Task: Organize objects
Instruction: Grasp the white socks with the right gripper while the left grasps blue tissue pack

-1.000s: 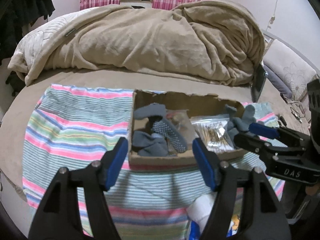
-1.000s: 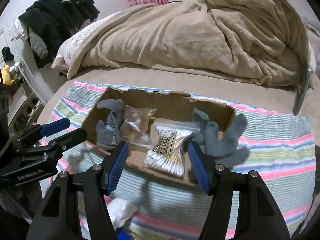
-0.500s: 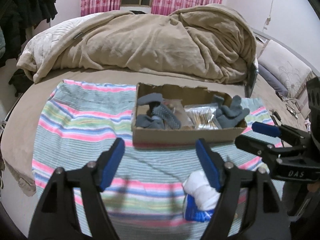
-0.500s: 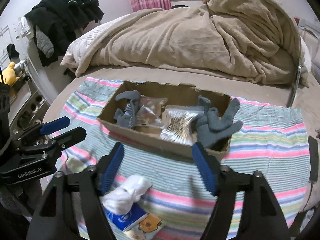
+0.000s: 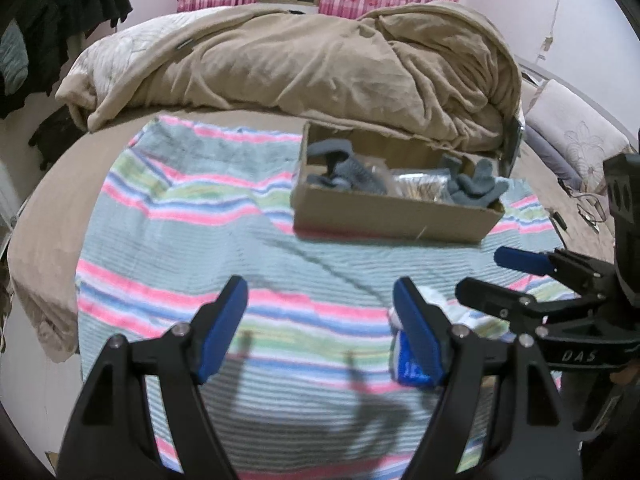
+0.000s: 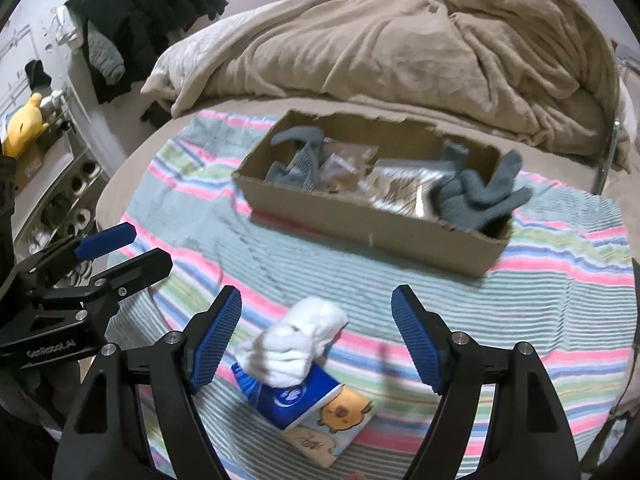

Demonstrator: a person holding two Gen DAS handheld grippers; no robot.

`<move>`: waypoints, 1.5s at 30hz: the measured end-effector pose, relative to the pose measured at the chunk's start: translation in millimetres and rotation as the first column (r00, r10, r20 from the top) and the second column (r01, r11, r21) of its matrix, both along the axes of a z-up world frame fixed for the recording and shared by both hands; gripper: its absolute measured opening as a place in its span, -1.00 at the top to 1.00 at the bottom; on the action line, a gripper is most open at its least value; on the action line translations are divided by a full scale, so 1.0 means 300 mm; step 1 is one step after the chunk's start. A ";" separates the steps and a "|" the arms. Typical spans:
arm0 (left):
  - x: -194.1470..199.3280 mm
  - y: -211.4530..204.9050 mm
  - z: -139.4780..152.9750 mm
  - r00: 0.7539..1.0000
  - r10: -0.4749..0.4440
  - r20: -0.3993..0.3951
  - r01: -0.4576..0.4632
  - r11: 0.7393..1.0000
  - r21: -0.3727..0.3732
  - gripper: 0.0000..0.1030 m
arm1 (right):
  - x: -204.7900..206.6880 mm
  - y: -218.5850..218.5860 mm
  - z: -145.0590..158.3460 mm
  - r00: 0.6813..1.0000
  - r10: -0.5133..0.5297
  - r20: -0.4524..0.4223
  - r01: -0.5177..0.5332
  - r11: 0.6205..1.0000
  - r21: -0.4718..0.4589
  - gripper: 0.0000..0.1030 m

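Observation:
A cardboard box [image 5: 392, 216] [image 6: 360, 220] sits on a striped towel [image 5: 192, 240] [image 6: 560, 292] on the bed. It holds grey socks [image 6: 476, 196], a clear bag of cotton swabs [image 6: 400, 188] and another small bag [image 6: 344, 164]. A white rolled sock [image 6: 300, 340] lies on a blue packet [image 6: 288, 396] and a card with a yellow cartoon [image 6: 340, 420], in front of the box. My right gripper [image 6: 316, 340] is open, its jaws standing either side of the white sock, not touching. My left gripper [image 5: 320, 328] is open and empty over bare towel.
A beige duvet [image 5: 312, 64] is heaped behind the box. Dark clothes [image 6: 144, 20] hang at the left wall, with a shelf and a yellow plush toy [image 6: 24, 128]. A pillow [image 5: 576, 136] and cables lie at the right.
Both grippers have pulled back from the box toward the bed's near edge. The white sock and blue packet have come into view between the right gripper's jaws.

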State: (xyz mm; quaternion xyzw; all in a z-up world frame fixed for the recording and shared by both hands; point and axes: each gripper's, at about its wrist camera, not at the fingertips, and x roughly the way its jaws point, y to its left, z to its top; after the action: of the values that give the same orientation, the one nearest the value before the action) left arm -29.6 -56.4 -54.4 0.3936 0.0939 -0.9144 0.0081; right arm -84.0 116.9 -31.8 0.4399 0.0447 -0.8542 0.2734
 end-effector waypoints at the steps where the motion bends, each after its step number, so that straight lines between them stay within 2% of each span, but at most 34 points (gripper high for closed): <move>1: 0.003 -0.006 -0.011 1.000 0.003 0.005 -0.003 1.000 0.004 -0.49 | 0.005 -0.010 -0.011 1.000 0.005 0.006 -0.005 1.000 0.004 -0.56; 14: 0.032 -0.045 -0.130 0.997 0.035 0.069 -0.036 0.999 0.016 -0.49 | 0.013 -0.094 -0.148 0.996 0.040 0.074 -0.046 0.996 0.080 -0.55; 16: 0.034 -0.033 -0.140 0.997 0.034 0.073 -0.034 0.999 0.009 -0.53 | 0.012 -0.090 -0.163 0.996 0.044 0.081 -0.051 0.995 0.081 -0.28; 17: 0.032 -0.026 -0.143 0.997 0.031 0.074 -0.032 0.999 0.007 -0.62 | 0.016 -0.085 -0.168 0.995 0.047 0.085 -0.053 0.995 0.080 0.02; 21: 0.024 0.019 -0.145 0.997 0.010 0.076 -0.011 1.000 0.010 -0.69 | 0.015 -0.037 -0.161 0.997 0.036 0.070 -0.040 0.998 0.051 0.15; 31: -0.016 0.192 -0.141 0.989 -0.113 0.092 0.114 0.993 -0.009 -0.69 | 0.018 0.104 -0.100 1.000 -0.015 0.024 0.015 1.000 -0.001 0.16; 35: -0.038 0.263 -0.158 0.979 -0.168 0.119 0.168 0.986 0.014 -0.69 | 0.014 0.161 -0.094 0.999 -0.038 0.022 0.039 0.999 -0.018 0.16; 42: -0.072 0.336 -0.214 0.962 -0.206 0.180 0.209 0.978 0.008 -0.69 | 0.007 0.248 -0.092 0.997 -0.076 0.023 0.077 0.996 -0.041 0.16; 45: -0.070 0.352 -0.221 0.958 -0.220 0.182 0.222 0.975 0.008 -0.69 | 0.005 0.276 -0.091 0.996 -0.089 0.024 0.090 0.995 -0.047 0.16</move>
State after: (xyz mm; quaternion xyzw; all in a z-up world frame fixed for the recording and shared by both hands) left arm -50.6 49.1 -120.6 0.4834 0.0424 -0.8704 -0.0831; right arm -82.6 199.7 -59.3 0.4442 0.0013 -0.8615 0.2459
